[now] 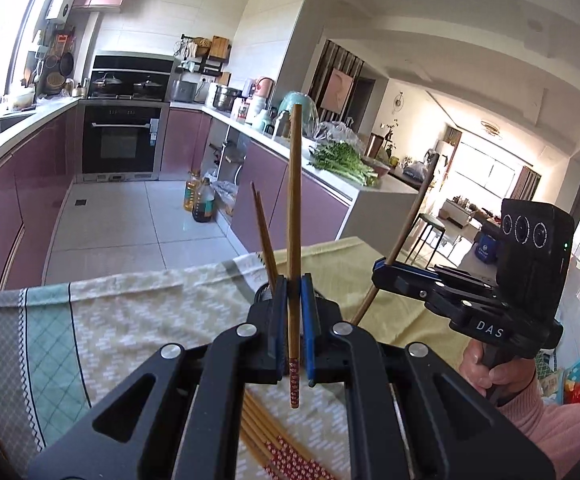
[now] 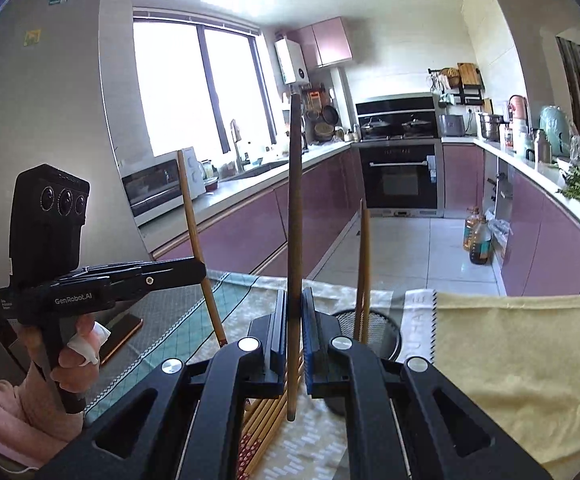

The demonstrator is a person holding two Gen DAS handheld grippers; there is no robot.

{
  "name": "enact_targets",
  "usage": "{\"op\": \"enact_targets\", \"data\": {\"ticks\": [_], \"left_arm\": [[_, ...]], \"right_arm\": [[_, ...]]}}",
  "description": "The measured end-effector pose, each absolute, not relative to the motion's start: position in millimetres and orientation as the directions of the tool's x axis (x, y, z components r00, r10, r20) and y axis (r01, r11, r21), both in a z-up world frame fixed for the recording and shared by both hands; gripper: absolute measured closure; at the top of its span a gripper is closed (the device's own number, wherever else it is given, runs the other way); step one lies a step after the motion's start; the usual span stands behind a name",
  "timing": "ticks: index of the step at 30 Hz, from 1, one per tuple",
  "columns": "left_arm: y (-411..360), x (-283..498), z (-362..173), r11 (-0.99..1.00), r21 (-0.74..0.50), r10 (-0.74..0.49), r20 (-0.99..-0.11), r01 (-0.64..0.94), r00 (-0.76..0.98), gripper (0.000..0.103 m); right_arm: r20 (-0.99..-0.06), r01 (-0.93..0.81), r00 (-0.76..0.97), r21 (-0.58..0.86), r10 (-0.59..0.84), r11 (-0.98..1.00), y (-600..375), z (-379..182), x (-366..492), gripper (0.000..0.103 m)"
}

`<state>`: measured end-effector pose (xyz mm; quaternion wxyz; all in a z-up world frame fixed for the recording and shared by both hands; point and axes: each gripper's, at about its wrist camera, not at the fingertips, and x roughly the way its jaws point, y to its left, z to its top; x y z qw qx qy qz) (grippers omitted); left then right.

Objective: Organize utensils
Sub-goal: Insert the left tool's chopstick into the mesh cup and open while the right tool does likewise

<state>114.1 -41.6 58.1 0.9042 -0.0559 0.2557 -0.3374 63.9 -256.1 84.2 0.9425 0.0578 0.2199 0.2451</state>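
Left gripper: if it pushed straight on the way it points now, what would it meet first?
Probably the black mesh holder with two chopsticks, just beyond the left gripper; depth unclear.

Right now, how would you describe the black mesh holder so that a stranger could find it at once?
Start at the cloth-covered table, where the patterned cloth meets the plain yellow one. Just beyond the right gripper stands the black mesh holder, round and dark. It alone holds two chopsticks upright; the other chopsticks lie flat on the cloth, or are held in the jaws.
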Motion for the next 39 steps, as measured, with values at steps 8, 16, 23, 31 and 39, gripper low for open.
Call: {"op": "enact_targets", "data": {"ticks": [8,16,23,31,39], "left_arm": [[-62.0,127.7,87.5,0.762,-0.249,-0.646,-0.366,0.598,0.670,0.095],[-87.3,145.4,89.4,0.773,-0.219,-0.630,-0.368,0.595,0.684,0.095],[-104.8,162.7,55.9,0.785,-0.195,-0.602,-0.464,0.588,0.650,0.095],[-114.2,177.0,18.8,0.763,-0.182,-0.595,-0.571,0.620,0.565,0.095],[-117.6,202.1,1.5,0.774,-0.214,-0.577,-0.626,0.595,0.525,0.095]], "right_arm": [[-0.337,-0.419,0.827,0.167,0.451,0.893,-265.7,106.4,76.3,0.097],[-0.352,-0.393,0.838,0.143,0.418,0.908,-266.6,100.5,101.7,0.097],[-0.422,-0.380,0.812,0.139,0.402,0.914,-258.6,77.6,119.7,0.097],[-0.518,-0.379,0.756,0.152,0.401,0.913,-251.4,53.4,129.8,0.097],[-0.588,-0.363,0.710,0.168,0.388,0.917,-246.2,37.5,143.3,0.097]]}}
